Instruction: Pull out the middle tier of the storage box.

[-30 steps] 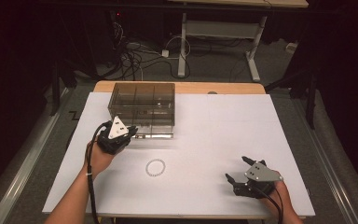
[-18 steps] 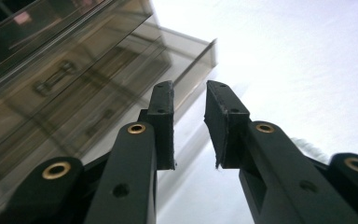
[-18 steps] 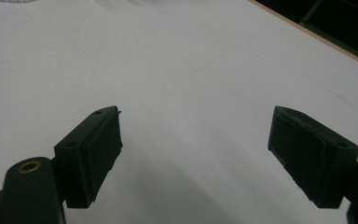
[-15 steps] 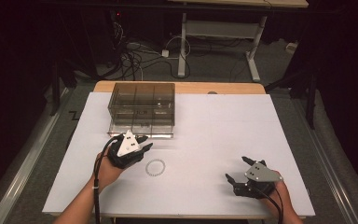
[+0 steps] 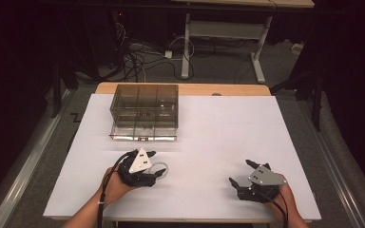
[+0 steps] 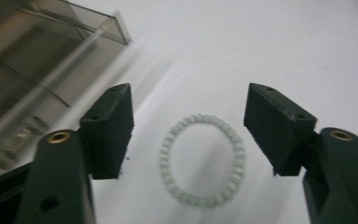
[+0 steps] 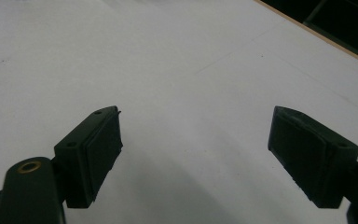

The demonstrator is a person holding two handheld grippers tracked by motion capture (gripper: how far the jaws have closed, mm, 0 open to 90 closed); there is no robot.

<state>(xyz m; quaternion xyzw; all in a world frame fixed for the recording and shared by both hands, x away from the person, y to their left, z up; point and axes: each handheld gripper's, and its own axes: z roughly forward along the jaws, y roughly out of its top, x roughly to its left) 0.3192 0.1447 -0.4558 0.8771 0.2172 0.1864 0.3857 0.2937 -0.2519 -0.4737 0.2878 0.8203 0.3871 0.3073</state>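
Looking down from the high view, I see my left gripper (image 5: pixel 158 167) at the lower left of the frame, poised over the white bead bracelet (image 5: pixel 160 169) that lies flat on the white bench (image 5: pixel 218 133). In the left gripper view the bracelet (image 6: pixel 203 159) sits in the centre of the frame, between the two black jaws and touching neither; the jaws have just been opening and now stand wide apart, one on each side of the ring of beads. Nothing is gripped. The smoky transparent box (image 5: pixel 145 111), divided into compartments, stands in the upper left part of the bench in the high view, well apart from the bracelet; its corner (image 6: pixel 51 56) appears at the upper left of the left gripper view. My right gripper (image 5: pixel 241 173) rests at the lower right of the high view, close to the near edge of the bench, with its grey three-cornered plate on top. In the right gripper view its jaws are spread wide over bare white surface and hold nothing.
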